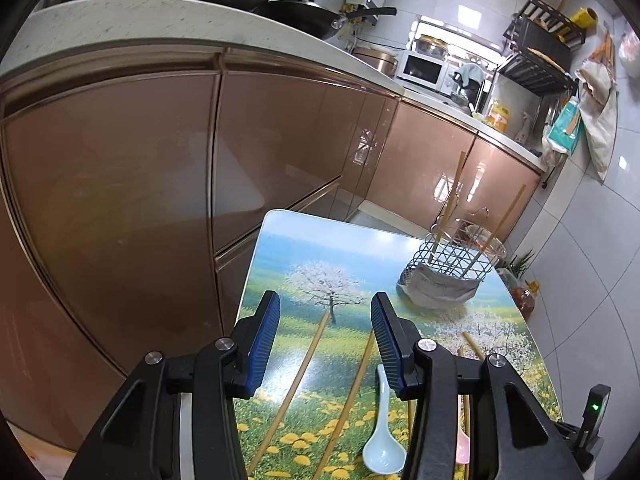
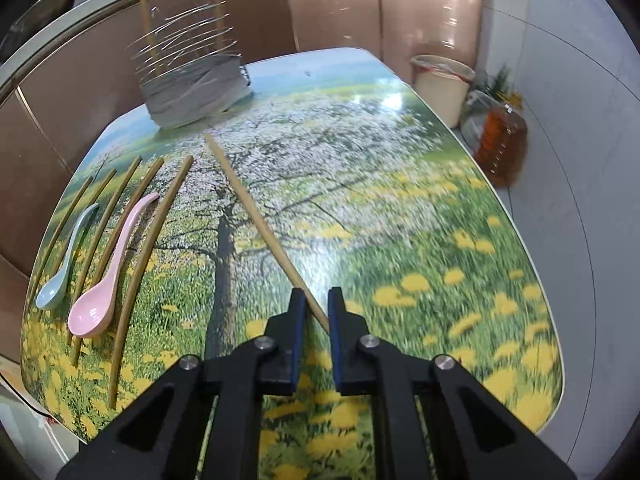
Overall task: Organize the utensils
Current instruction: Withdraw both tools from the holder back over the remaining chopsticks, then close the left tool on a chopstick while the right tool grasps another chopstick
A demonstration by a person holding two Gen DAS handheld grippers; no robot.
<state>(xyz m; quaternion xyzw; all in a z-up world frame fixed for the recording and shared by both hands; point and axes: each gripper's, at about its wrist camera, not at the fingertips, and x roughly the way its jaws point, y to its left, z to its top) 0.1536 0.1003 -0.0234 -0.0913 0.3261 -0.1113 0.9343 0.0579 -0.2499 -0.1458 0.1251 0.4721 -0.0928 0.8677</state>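
Observation:
Several bamboo chopsticks (image 2: 136,252) lie in a row on the flower-print table (image 2: 400,208), with a light blue spoon (image 2: 66,264) and a pink spoon (image 2: 108,276) among them. A wire utensil basket (image 2: 192,76) stands at the far side and holds two chopsticks upright. My right gripper (image 2: 317,300) has its jaws nearly closed around the near end of one chopstick (image 2: 252,208) that lies slanted on the table. My left gripper (image 1: 324,312) is open and empty above two chopsticks (image 1: 304,372); the blue spoon (image 1: 382,432) lies beside its right finger. The basket also shows in the left wrist view (image 1: 456,256).
Brown kitchen cabinets (image 1: 160,184) run along the table's far side. A white bin (image 2: 440,84) and an oil bottle (image 2: 502,140) stand on the floor past the table's right corner. The white tiled wall (image 2: 580,160) is at the right.

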